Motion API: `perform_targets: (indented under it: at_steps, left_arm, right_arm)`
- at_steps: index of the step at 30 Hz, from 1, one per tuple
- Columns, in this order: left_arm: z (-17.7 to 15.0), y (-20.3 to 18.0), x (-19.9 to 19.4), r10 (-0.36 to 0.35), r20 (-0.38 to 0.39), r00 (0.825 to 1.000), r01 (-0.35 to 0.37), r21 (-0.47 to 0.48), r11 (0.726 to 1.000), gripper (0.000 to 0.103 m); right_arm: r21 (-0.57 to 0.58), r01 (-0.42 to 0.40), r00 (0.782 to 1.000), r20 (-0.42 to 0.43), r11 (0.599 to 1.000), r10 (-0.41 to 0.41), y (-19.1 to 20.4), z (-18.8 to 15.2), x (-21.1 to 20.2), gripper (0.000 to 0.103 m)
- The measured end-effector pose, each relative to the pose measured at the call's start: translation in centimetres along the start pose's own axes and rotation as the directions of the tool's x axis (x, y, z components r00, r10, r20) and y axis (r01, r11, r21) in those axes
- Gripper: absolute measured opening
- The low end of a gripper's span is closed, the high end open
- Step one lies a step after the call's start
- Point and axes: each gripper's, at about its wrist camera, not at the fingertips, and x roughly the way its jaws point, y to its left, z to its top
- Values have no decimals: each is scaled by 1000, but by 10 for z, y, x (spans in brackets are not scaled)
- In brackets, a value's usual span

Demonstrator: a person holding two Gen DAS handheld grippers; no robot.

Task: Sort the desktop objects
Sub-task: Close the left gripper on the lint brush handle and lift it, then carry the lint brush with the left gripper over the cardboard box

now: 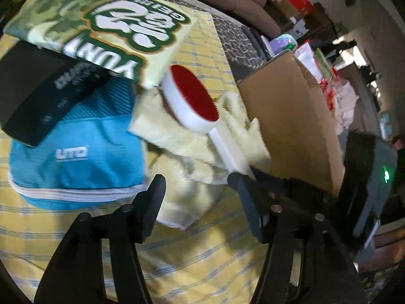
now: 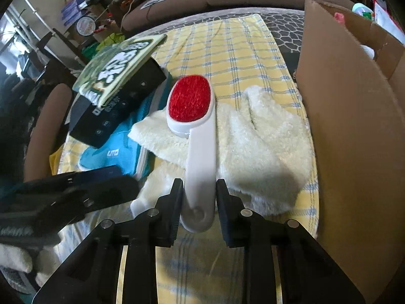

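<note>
The right gripper (image 2: 199, 197) pinched the lint brush's (image 2: 196, 126) white handle above the cream towel (image 2: 265, 147); the left gripper's (image 1: 200, 190) fingers (image 1: 152, 202) stood spread.

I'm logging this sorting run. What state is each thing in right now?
Lint brush: red side up, handle between the right gripper fingers, over the towel.
Left gripper: open, empty.
Towel: crumpled.
Blue pouch: zipped, under the black box.
Cardboard box: open.

Between the right tongs (image 2: 199, 202), a smooth white plastic lint brush with red bristly pad (image 2: 200, 152); beyond, fluffy cream fleece cloth (image 2: 265, 147); right, matt brown cardboard box (image 2: 354, 131).
</note>
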Motion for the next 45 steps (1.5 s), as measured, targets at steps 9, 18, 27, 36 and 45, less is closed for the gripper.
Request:
perform_targets:
  at_steps: [9, 18, 27, 36, 45]
  left_arm:
    - [9, -4, 33, -78, -10, 997, 76, -132, 988, 48]
    - [2, 13, 50, -99, -9, 995, 94, -259, 961, 48]
    - [1, 13, 37, -100, 75, 992, 117, -268, 956, 34]
    - [3, -9, 11, -171, 112, 979, 194, -242, 951, 27]
    - [7, -65, -30, -165, 145, 975, 182, -106, 978, 27]
  right_arm:
    - [-15, -51, 999, -8, 999, 50, 8, -19, -17, 26]
    - [-69, -100, 995, -15, 993, 99, 24, -41, -33, 29]
    - [-96, -96, 995, -21, 991, 95, 29, -47, -37, 28]
    - [-80, -116, 993, -18, 990, 115, 33, -47, -45, 34]
    - [-48, -116, 993, 27, 992, 117, 29, -41, -71, 47]
